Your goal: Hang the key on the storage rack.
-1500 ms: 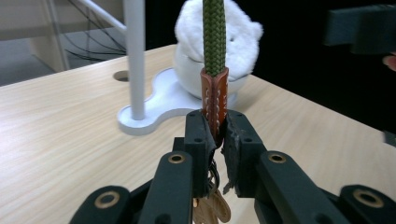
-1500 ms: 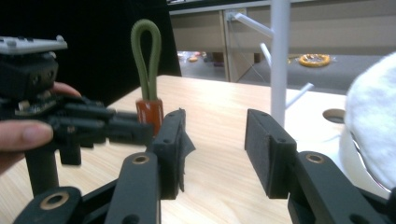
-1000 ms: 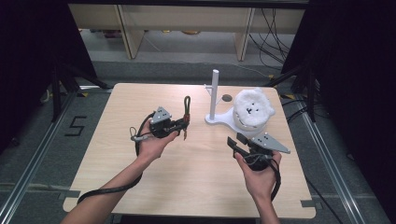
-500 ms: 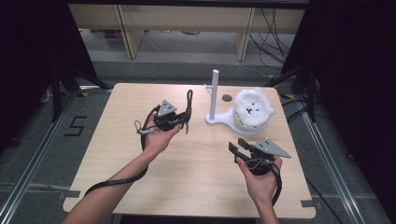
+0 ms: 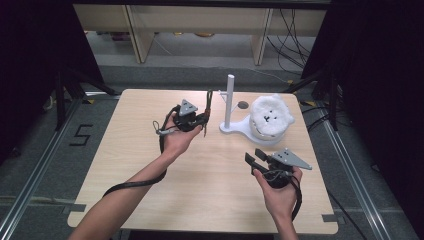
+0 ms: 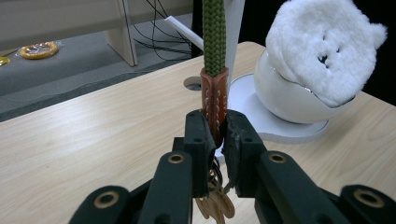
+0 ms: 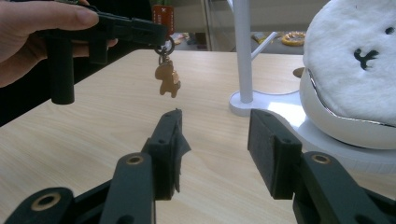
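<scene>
Pale wood tabletop (image 5: 150, 165) sits under our hands, with dark curtains on both sides and a grey floor and cables behind it. Our left claw (image 6: 215, 135) is clamped on a keychain: its jaws pinch the brown leather collar (image 6: 215, 100) where the green braided cord (image 6: 214, 32) is bound, so the cord stands up out of the grip while the key ring and a small tan animal charm (image 7: 167, 79) hang free below. From above we see that left claw (image 5: 202, 119) held off the tabletop, just beside the white post (image 5: 230, 100) that rises from the white stand (image 5: 235, 127). We judge that holding it by the stiff collar keeps the loop of cord upright and open, which would suit slipping it over the post or hanging it there; whether that is the aim we can only guess. On the stand's other end rests a white bowl (image 6: 285, 100) with a fluffy white plush face (image 5: 270, 115) sitting in it, touching the rim. Our right claw (image 5: 255, 159) is nearer to us, low over the tabletop, aimed toward the stand, its jaws apart with nothing between them (image 7: 215, 149). We read it as waiting in reserve, placed to steady the stand's base or catch the dangling charm should the cord swing.
</scene>
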Action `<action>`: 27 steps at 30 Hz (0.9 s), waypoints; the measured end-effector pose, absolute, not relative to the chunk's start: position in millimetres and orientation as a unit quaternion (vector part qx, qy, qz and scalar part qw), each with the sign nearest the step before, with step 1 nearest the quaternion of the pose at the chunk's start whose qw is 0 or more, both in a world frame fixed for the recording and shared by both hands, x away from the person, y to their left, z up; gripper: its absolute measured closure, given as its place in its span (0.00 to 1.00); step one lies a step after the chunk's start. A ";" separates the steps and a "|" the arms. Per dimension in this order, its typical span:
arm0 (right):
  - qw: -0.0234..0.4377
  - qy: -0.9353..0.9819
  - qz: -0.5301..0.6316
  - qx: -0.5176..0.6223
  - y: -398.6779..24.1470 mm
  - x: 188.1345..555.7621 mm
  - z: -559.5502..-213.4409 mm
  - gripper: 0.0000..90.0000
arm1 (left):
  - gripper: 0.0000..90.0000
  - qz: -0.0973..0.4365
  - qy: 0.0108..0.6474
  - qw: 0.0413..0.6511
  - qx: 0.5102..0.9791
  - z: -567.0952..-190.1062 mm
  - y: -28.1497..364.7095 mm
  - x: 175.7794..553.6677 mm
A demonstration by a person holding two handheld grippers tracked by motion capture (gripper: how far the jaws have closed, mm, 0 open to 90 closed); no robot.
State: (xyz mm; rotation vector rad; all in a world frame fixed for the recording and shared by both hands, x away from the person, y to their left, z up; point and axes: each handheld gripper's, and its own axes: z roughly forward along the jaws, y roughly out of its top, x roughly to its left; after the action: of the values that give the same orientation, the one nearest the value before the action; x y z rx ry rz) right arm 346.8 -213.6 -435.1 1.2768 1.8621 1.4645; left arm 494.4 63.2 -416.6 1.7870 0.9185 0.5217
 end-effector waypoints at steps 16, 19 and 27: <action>0.220 0.672 0.530 0.467 -216.1 346.9 -436.4 0.62 | 0.88 0.233 0.383 0.471 0.759 -417.1 44.1 504.7; 0.227 0.675 0.529 0.461 -217.6 348.1 -438.0 0.62 | 0.88 0.242 0.381 0.474 0.756 -415.7 40.3 503.1; 0.215 0.673 0.531 0.468 -216.4 348.3 -439.6 0.62 | 0.88 0.271 0.361 0.461 0.764 -412.3 35.2 496.2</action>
State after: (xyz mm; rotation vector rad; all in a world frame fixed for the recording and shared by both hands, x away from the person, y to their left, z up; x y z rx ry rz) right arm 348.3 -216.4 -439.6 1.2978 1.8653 1.4718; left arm 496.2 35.2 -412.3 1.8799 0.8884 0.6662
